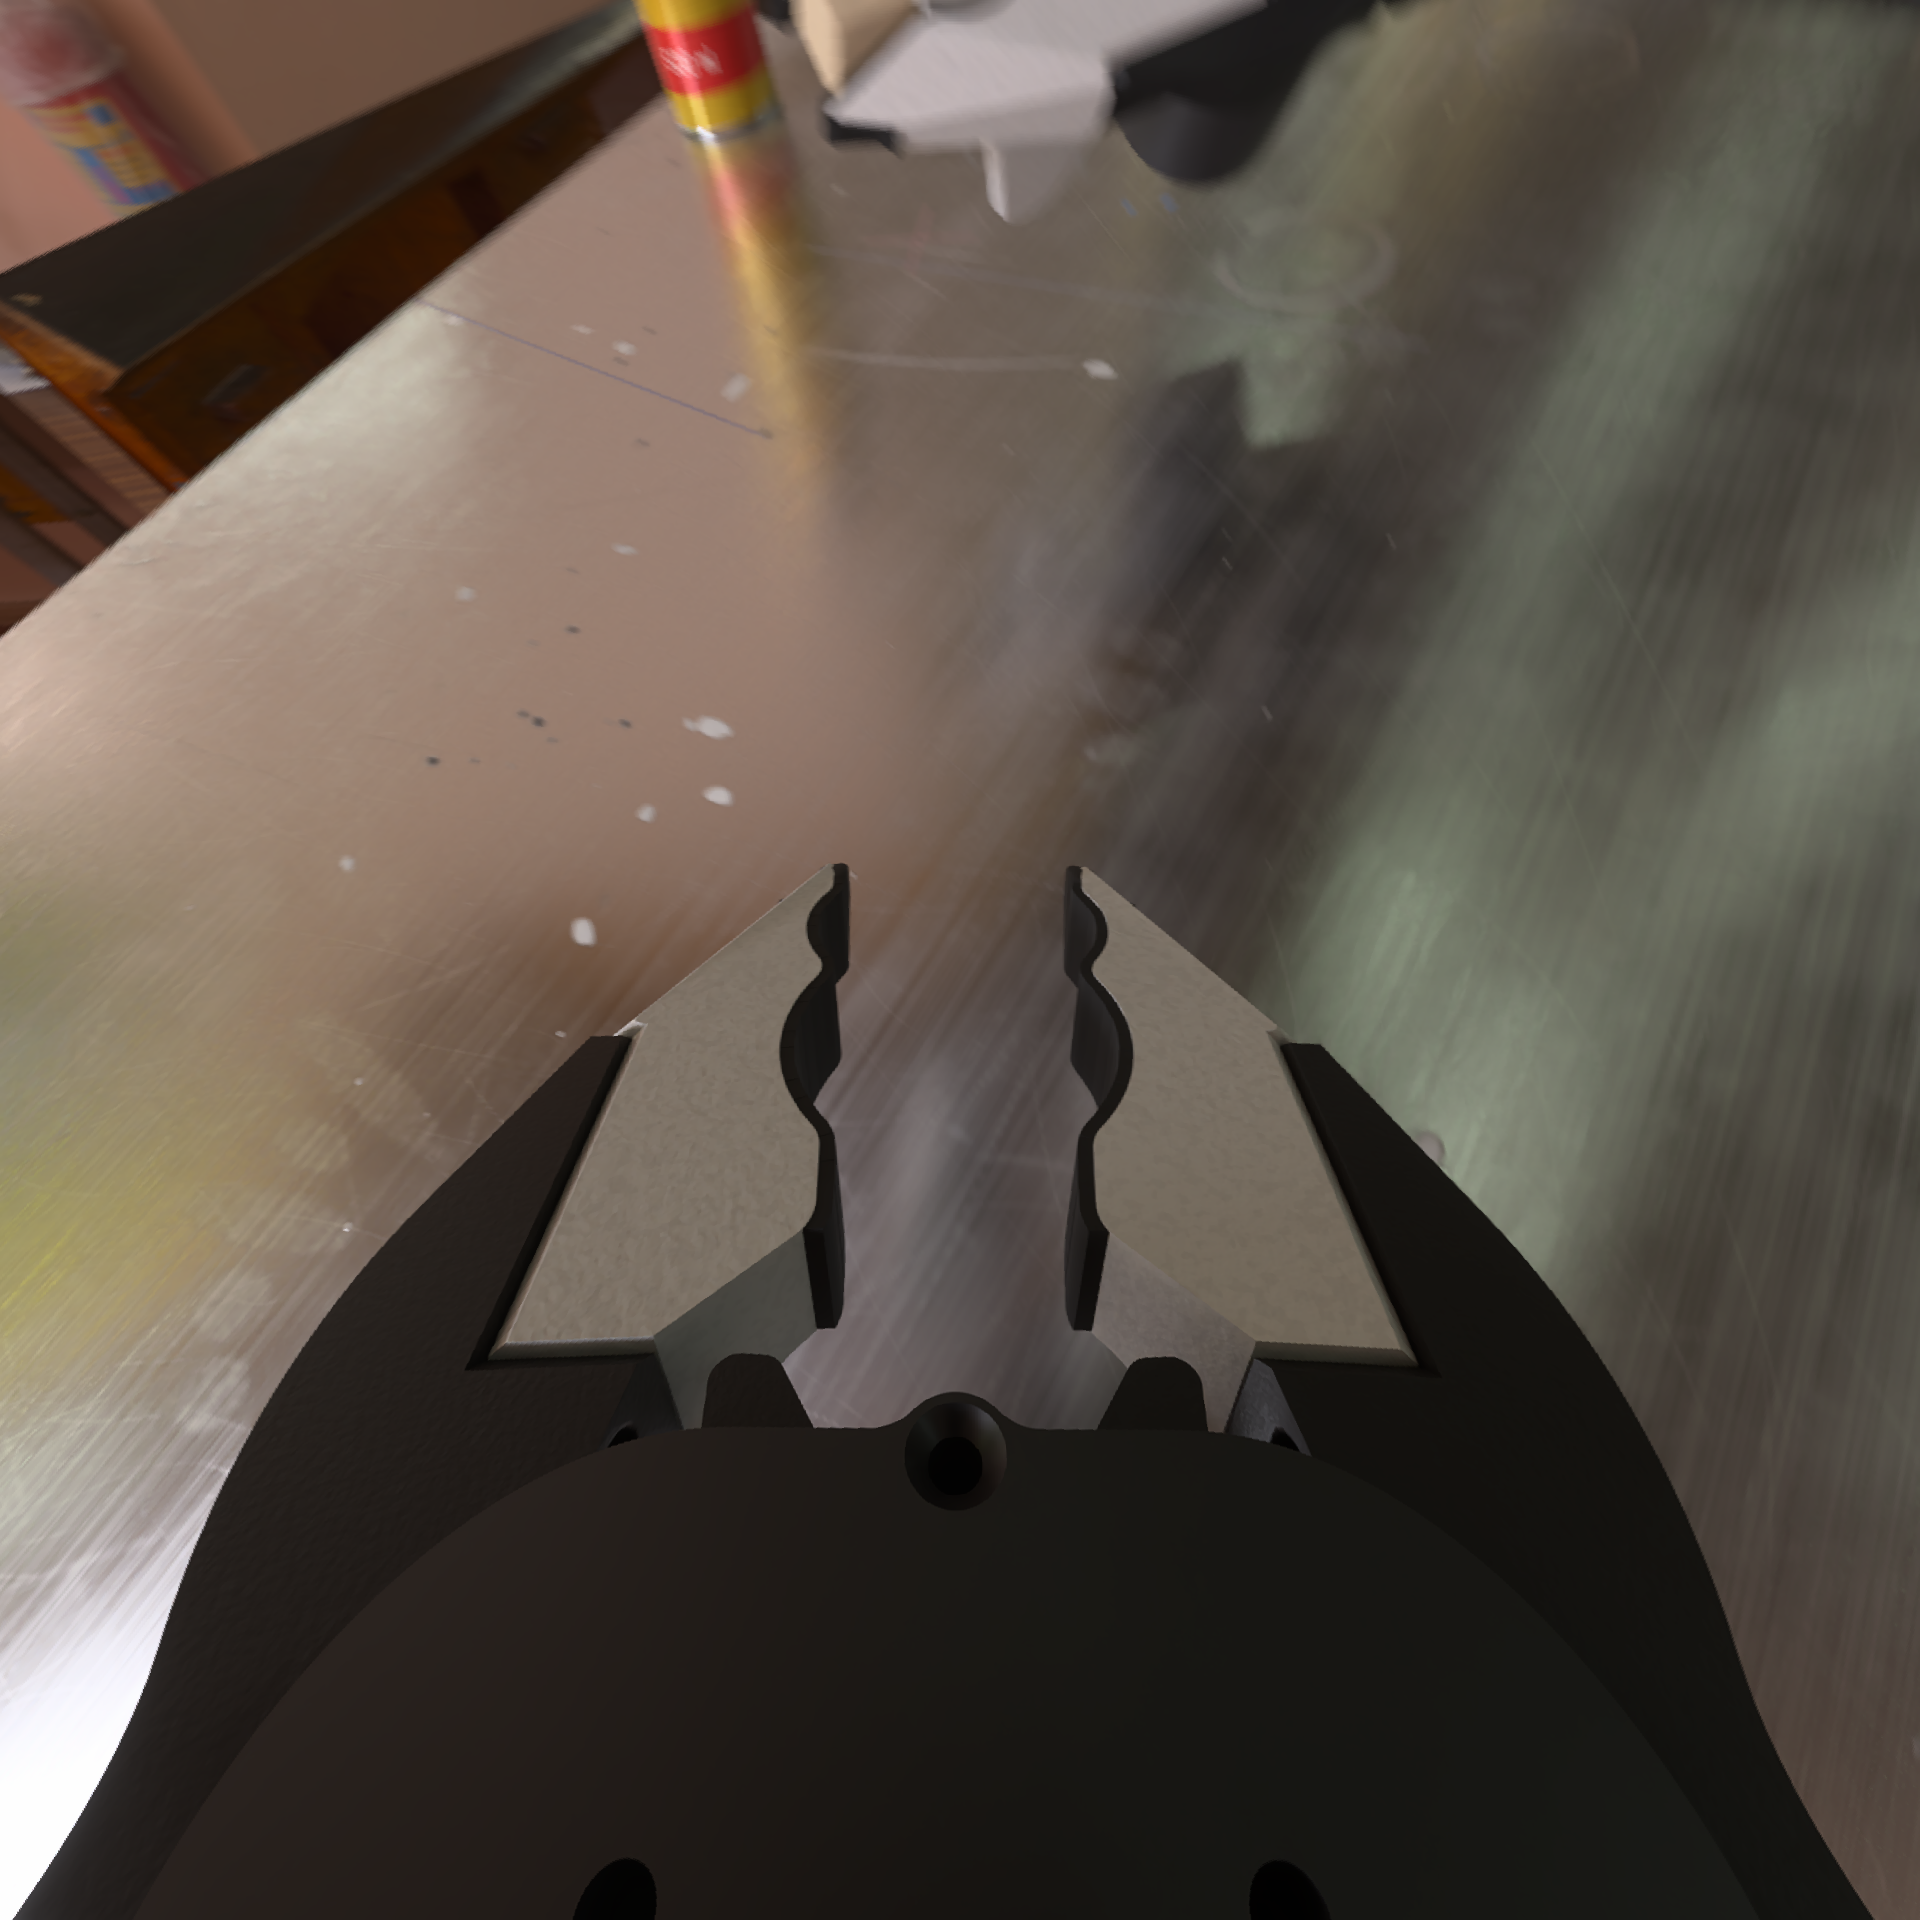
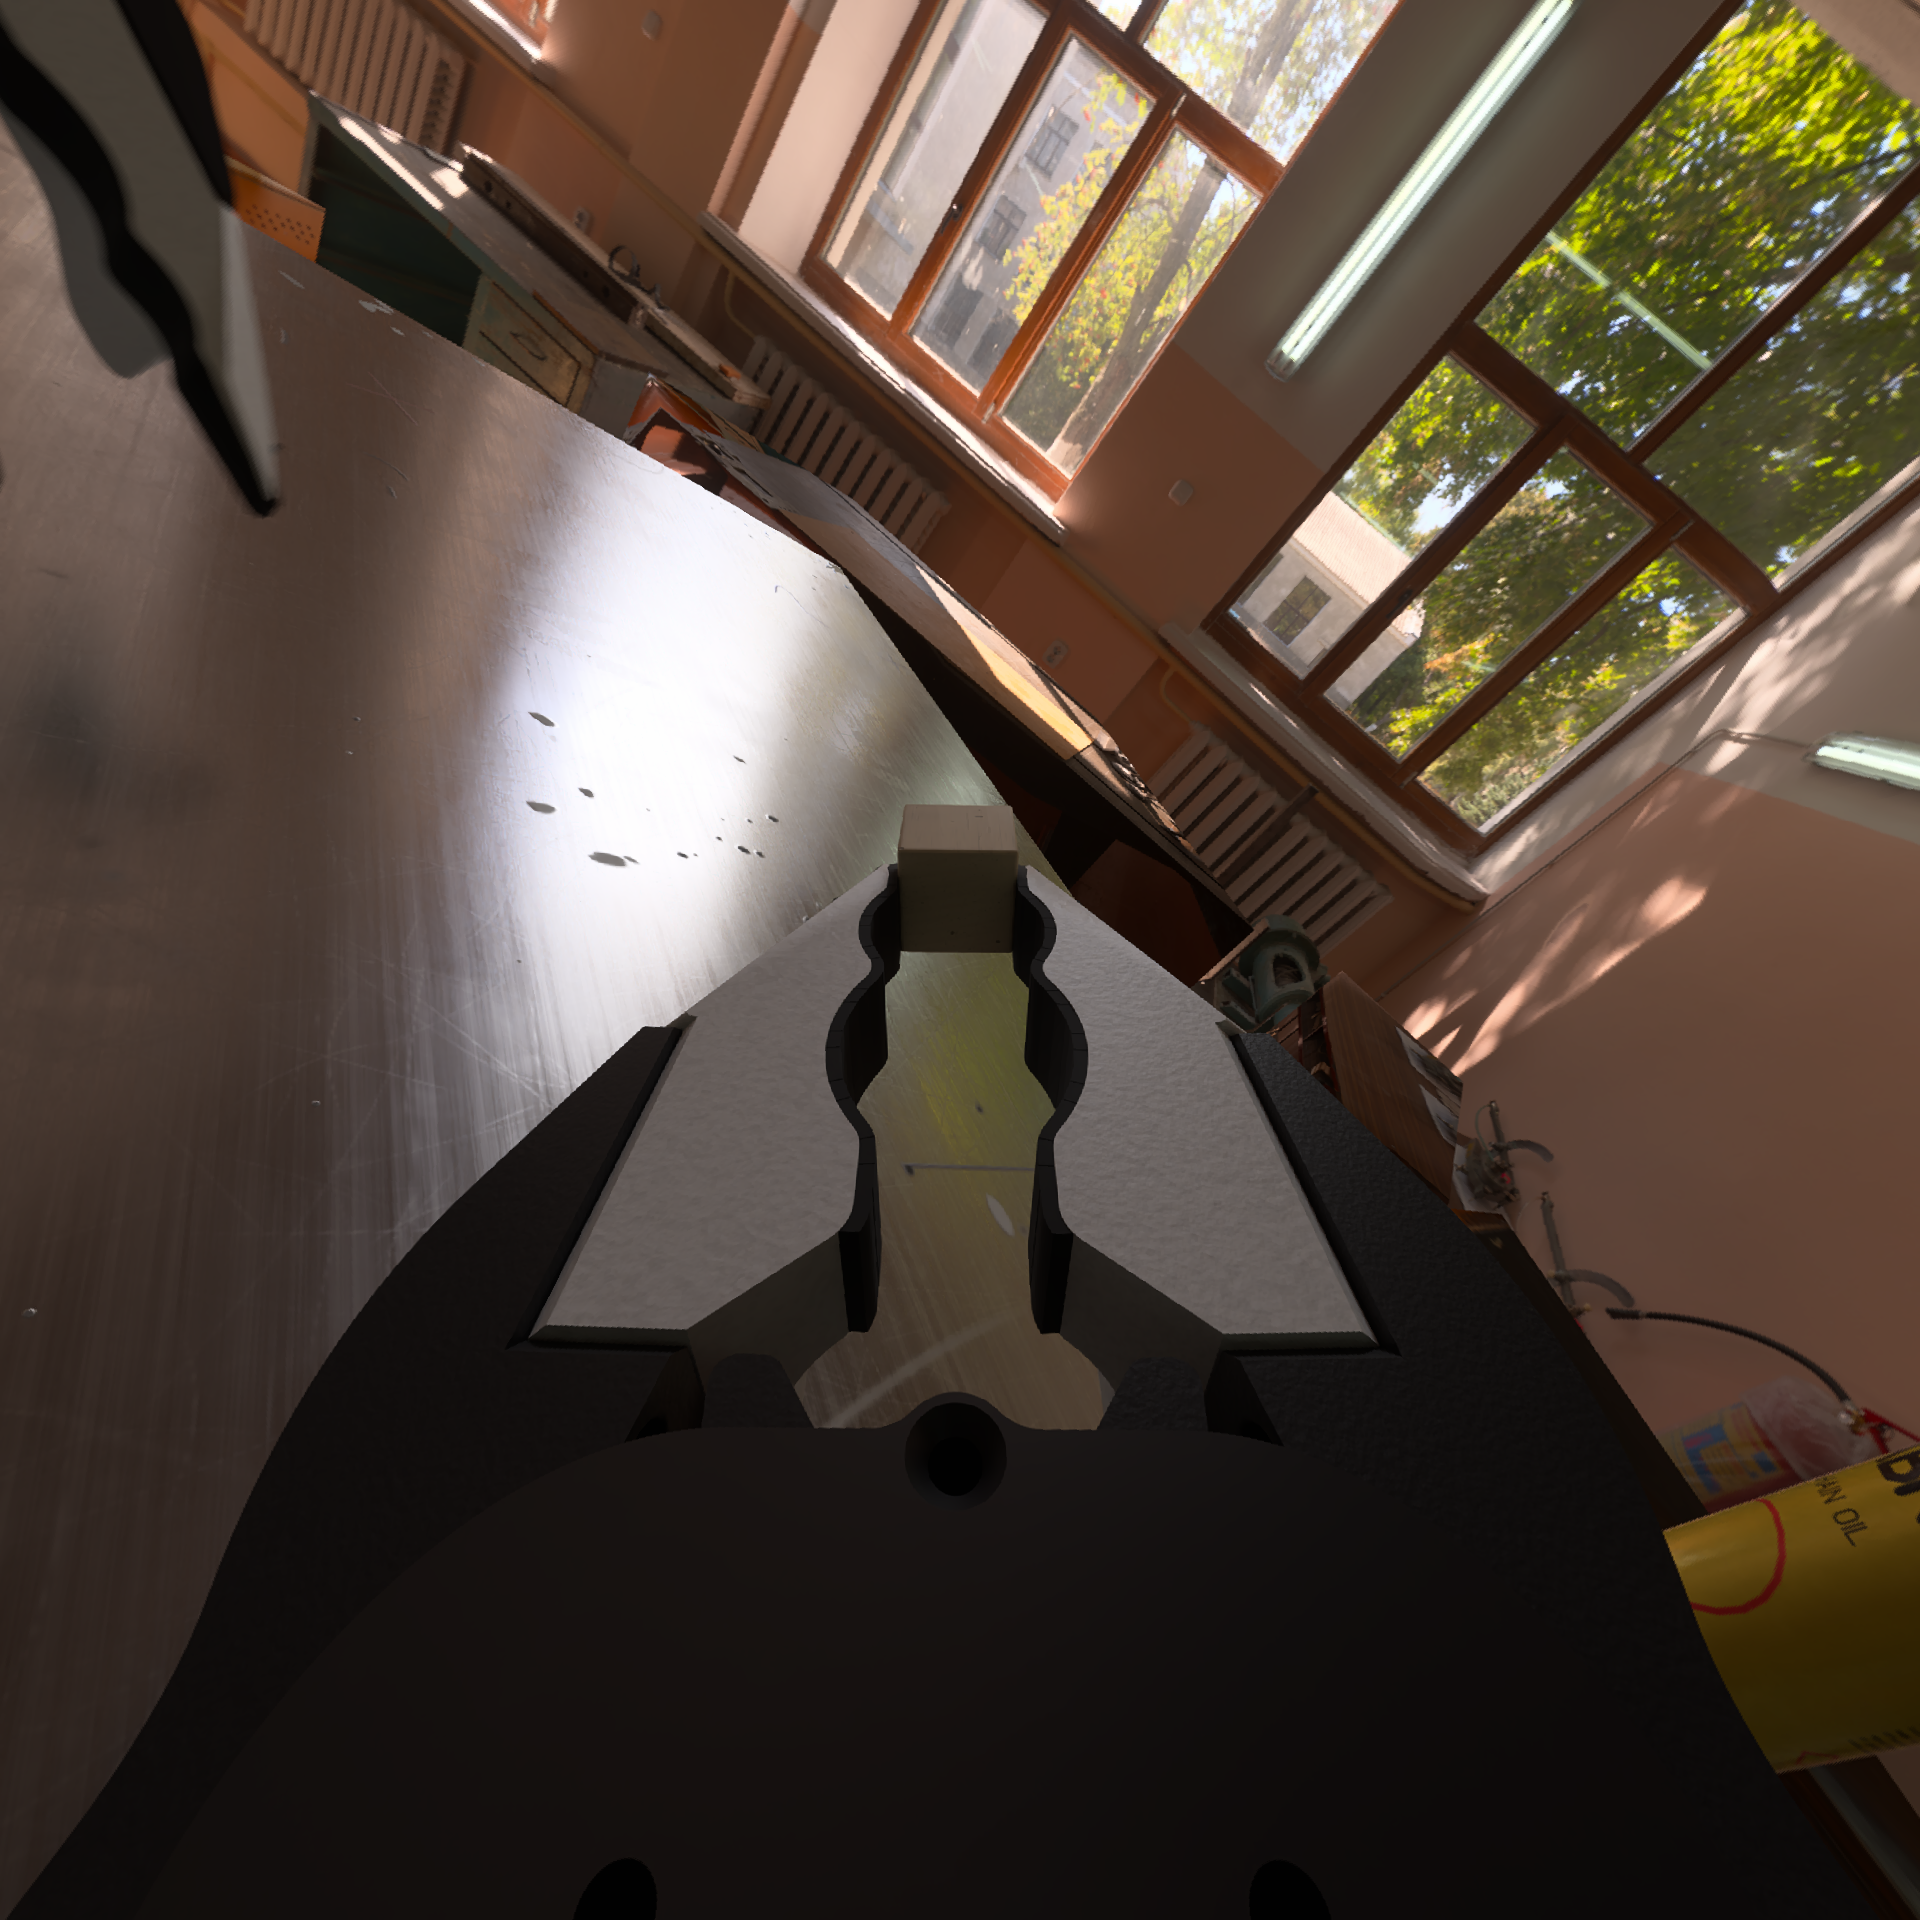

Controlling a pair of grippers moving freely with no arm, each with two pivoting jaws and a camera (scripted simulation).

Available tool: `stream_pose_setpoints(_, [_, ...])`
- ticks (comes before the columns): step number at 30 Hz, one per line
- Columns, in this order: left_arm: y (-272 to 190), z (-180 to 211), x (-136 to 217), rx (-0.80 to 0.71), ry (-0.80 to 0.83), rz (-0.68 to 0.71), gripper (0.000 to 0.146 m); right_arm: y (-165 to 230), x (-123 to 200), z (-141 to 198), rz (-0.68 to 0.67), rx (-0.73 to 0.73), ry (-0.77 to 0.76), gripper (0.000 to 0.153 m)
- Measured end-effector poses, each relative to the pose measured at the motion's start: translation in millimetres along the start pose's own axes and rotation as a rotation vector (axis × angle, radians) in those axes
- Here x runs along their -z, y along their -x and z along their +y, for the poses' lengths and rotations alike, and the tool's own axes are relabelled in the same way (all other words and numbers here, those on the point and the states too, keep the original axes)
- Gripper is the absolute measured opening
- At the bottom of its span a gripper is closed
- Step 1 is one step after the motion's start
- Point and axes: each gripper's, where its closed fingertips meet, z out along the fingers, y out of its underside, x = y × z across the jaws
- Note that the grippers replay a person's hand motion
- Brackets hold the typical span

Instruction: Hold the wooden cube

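The wooden cube point(image 2: 956, 868) is a small pale block pinched between the tips of my right gripper point(image 2: 956, 888), which is shut on it. In the left wrist view, part of the cube point(image 1: 836, 36) shows at the top edge, held by the right gripper point(image 1: 987, 99), which seems to be above the table. My left gripper point(image 1: 958, 878) is open and empty, low over the brushed metal table point(image 1: 416, 623), well short of the cube. One of its fingers point(image 2: 135, 208) shows at the upper left of the right wrist view.
A yellow and red can point(image 1: 712, 73) stands on the table next to the right gripper, and also shows at the lower right of the right wrist view point(image 2: 1808, 1621). The table's edge point(image 2: 914, 623) runs diagonally, with benches, radiators and windows beyond.
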Motion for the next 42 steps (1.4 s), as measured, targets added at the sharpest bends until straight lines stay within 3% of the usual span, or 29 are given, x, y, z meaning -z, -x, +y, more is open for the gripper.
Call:
stream_pose_setpoints(4, [-25,18,-3,-0.107,0.064,0.108,0.03,2,0,0,-0.007,0.004,0.005,0.02])
stream_pose_setpoints(9, [-28,34,-12,-0.208,0.13,0.092,0.026,4,-1,0,-0.016,0.013,0.008,0.02])
stream_pose_setpoints(17, [-2,33,-21,-0.113,0.131,0.02,0.021,5,-1,-1,-0.025,0.015,0.007,0.02])
stream_pose_setpoints(26, [4,38,1,0.264,0.115,-0.133,0.045,4,-1,0,-0.024,0.003,0.01,0.02])
stream_pose_setpoints(30, [-5,48,1,0.245,0.151,-0.184,0.049,6,-2,1,-0.033,0.004,0.011,0.02])
stream_pose_setpoints(38, [2,47,-2,0.243,0.141,-0.229,0.043,8,-2,-1,-0.038,0.008,0.01,0.02])
stream_pose_setpoints(42, [-10,37,-10,0.192,0.102,-0.112,0.039,8,-1,-2,-0.04,0.009,0.008,0.02])
